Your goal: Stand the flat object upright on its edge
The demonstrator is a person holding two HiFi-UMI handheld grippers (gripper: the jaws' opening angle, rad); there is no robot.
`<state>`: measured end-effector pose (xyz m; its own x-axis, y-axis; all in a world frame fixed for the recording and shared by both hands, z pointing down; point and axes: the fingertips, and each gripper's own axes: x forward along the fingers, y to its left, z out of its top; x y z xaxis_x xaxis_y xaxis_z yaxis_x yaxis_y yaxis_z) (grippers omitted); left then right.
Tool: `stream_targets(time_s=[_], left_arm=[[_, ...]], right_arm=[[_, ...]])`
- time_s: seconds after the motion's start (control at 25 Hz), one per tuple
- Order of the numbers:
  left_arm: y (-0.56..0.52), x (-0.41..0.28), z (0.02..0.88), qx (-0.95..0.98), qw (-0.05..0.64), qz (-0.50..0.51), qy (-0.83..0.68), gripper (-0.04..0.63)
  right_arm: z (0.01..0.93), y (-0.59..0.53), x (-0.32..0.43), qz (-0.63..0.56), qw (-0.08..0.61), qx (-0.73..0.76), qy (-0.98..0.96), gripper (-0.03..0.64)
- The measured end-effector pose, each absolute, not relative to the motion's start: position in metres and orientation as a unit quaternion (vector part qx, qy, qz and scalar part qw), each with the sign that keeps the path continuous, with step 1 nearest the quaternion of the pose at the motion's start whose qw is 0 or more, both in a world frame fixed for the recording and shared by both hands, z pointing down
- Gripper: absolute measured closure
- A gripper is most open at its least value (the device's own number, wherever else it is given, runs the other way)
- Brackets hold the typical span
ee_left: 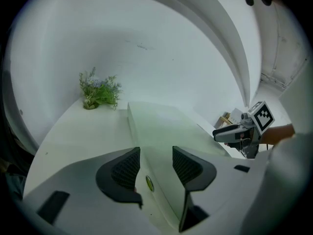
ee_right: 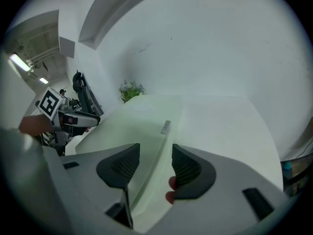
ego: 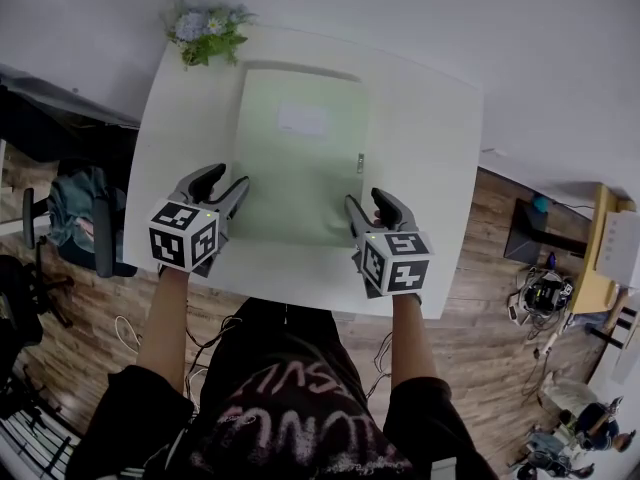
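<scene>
A pale green folder lay flat across the middle of a white table, not yet stood on its edge. Toward the table's near side, 2 hand-held grippers flanked it. The left gripper had its jaws apart, straddling the folder's left edge without pressing on it. The right gripper was likewise spread wide around the folder's right edge, gripping nothing. A small potted plant sat at the table's far left corner.
</scene>
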<state>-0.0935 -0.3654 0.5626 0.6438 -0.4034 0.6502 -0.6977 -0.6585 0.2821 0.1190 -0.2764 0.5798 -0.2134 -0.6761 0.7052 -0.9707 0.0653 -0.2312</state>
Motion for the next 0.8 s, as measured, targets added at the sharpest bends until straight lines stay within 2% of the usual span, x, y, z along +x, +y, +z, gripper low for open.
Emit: stream_targets(time_s=[0.16,0.48,0.8], left_arm=[[-0.364,-0.089,0.568,0.866,0.279,0.284,-0.303,0.353],[-0.364,-0.087,0.577,0.862,0.301,0.286,-0.291,0.324],[-0.363,-0.084,0.584,0.856,0.331,0.286,-0.275,0.322]], right_arm=[[0.584,-0.280,0.117,0.363,0.211,0.579,-0.698,0.393],[0.592,-0.283,0.115,0.411,0.193,0.556,-0.696,0.368],[0.600,-0.284,0.111,0.449,0.193,0.530,-0.692,0.360]])
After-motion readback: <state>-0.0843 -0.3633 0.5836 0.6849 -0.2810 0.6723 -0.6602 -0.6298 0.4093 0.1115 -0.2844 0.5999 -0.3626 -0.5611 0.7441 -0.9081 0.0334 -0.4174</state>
